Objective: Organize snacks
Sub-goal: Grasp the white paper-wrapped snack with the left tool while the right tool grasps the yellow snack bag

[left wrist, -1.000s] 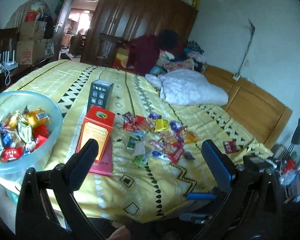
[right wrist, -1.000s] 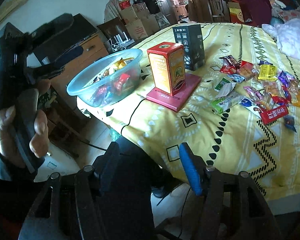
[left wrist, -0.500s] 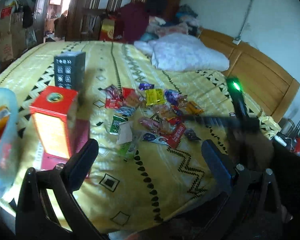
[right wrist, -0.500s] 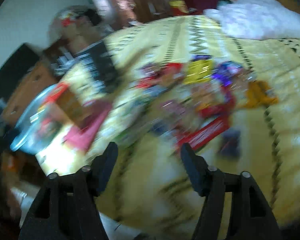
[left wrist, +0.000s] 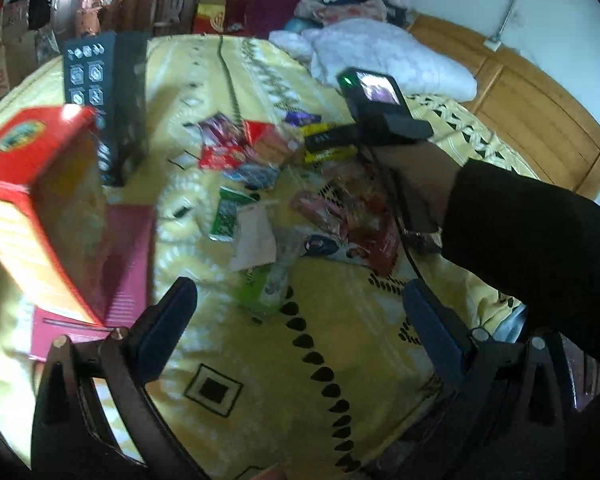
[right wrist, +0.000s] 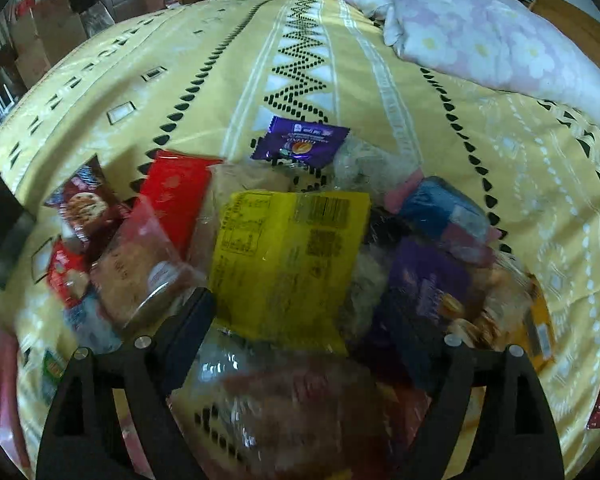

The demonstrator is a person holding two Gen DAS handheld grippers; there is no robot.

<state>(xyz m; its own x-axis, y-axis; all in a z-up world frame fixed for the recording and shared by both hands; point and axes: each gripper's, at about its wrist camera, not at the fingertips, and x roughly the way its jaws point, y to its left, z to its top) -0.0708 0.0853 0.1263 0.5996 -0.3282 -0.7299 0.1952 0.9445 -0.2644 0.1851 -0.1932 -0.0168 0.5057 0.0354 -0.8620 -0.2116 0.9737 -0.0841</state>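
Above the snack pile (right wrist: 292, 248) on the yellow bedspread (right wrist: 204, 92), the right gripper (right wrist: 312, 340) points steeply down with jaws opening and nothing pinched; single out the yellow packet (right wrist: 288, 256) and close on one edge only. Left gripper (left wrist: 300, 320) hangs wide open and empty near the red box (left wrist: 32, 200).

In the left wrist view the red box (left wrist: 32, 200) at the near left is smeared and cut by the picture's edge, and the pink tray (left wrist: 116, 264) under it is partly covered. The person's dark sleeve (left wrist: 540, 264) hides the right part of the snack pile (left wrist: 260, 168). In the right wrist view the near wrappers blur together, and the yellow packet (right wrist: 288, 256) covers those beneath.
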